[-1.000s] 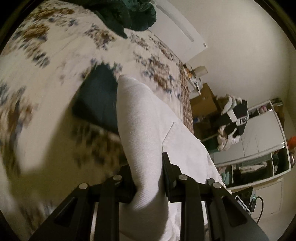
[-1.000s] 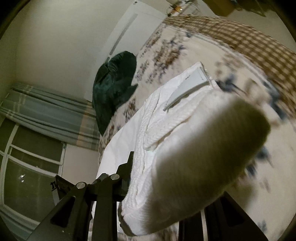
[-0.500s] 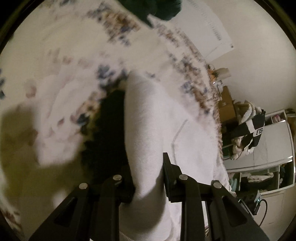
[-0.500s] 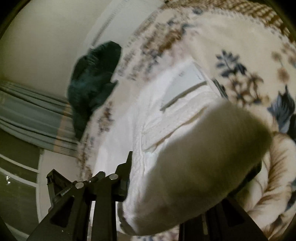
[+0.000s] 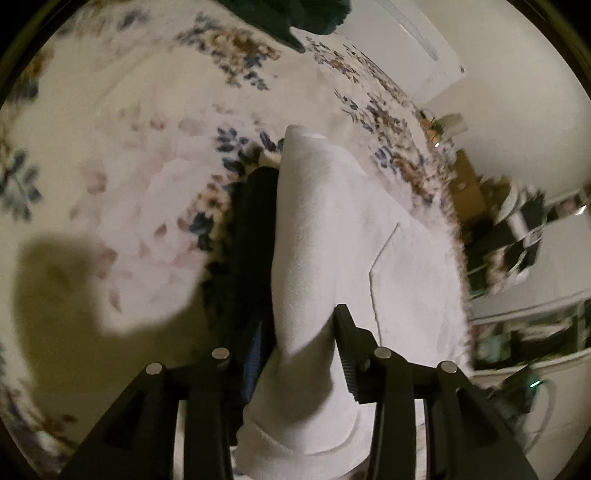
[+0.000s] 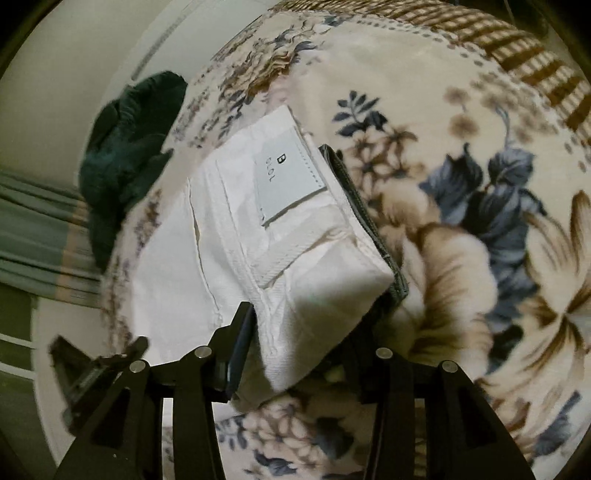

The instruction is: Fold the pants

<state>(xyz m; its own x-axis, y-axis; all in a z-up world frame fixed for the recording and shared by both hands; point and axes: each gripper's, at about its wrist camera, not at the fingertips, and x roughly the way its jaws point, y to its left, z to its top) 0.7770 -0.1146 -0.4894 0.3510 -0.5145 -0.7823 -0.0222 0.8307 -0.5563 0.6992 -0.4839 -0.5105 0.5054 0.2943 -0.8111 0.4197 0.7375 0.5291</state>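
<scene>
White pants (image 5: 332,240) lie folded on a floral blanket (image 5: 129,147). My left gripper (image 5: 303,343) is shut on a fold of the white pants, which rises between its fingers. In the right wrist view the white pants (image 6: 258,229) show their waistband with a grey label (image 6: 288,173). My right gripper (image 6: 295,354) is shut on the waistband corner, low over the blanket (image 6: 480,221). A dark layer shows under the pants' right edge.
A dark green garment (image 6: 125,155) lies on the bed beyond the pants, also at the top of the left wrist view (image 5: 295,14). Striped curtains (image 6: 33,236) hang at the left. A wardrobe and clutter (image 5: 524,240) stand past the bed's edge.
Both grippers have carried the held pants forward and down onto the blanket. The fold that hung blurred before the right camera now lies flat, showing the label.
</scene>
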